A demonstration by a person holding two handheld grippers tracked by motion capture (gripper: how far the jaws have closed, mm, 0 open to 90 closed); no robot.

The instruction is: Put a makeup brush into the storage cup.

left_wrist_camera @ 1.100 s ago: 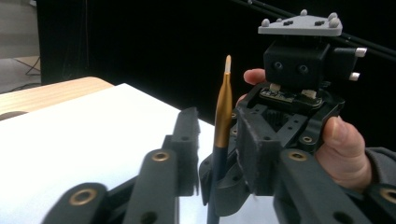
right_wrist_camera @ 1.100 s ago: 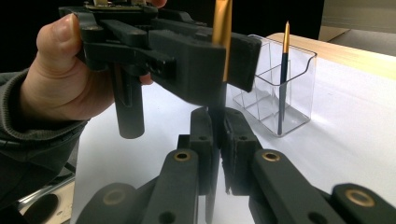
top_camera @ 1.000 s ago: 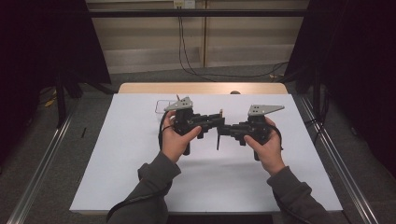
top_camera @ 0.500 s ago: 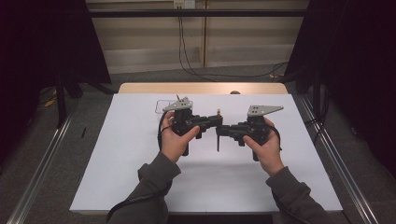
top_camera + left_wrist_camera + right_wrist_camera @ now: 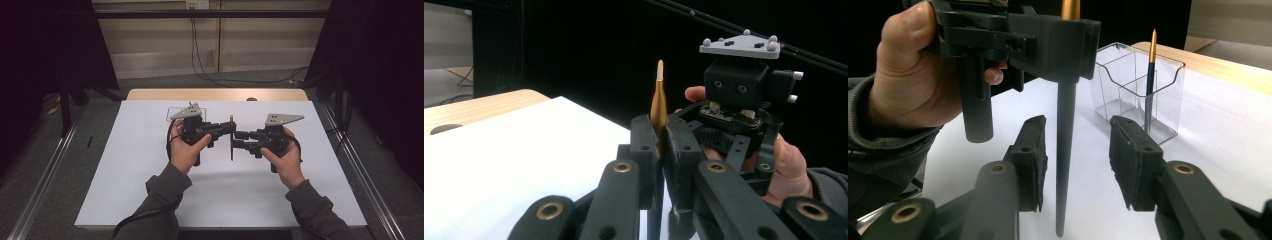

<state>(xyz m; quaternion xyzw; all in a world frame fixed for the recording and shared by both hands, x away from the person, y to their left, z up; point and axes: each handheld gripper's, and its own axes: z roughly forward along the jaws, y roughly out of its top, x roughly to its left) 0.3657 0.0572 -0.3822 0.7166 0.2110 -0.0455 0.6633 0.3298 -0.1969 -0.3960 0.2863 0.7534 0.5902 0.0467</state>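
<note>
Over the middle of the white table my two grippers face each other. My left gripper (image 5: 230, 128) (image 5: 662, 145) is shut on a paintbrush (image 5: 231, 146) (image 5: 658, 102) and holds it upright by its gold ferrule, pale tip up. The brush's dark handle (image 5: 1066, 150) hangs down between the pads of my right gripper (image 5: 236, 140) (image 5: 1078, 137). Those jaws have just been opening, and a gap shows on each side of the handle.
A clear plastic holder (image 5: 1138, 90) (image 5: 176, 113) stands on the table behind the left hand, with a second brush (image 5: 1150, 75) upright in it. White sheet (image 5: 150, 175) covers the tabletop; a wooden strip (image 5: 215, 94) runs along the far edge.
The right gripper's jaws have spread apart off the brush handle. Both hands stay where they were, and the left gripper keeps its hold on the brush.
</note>
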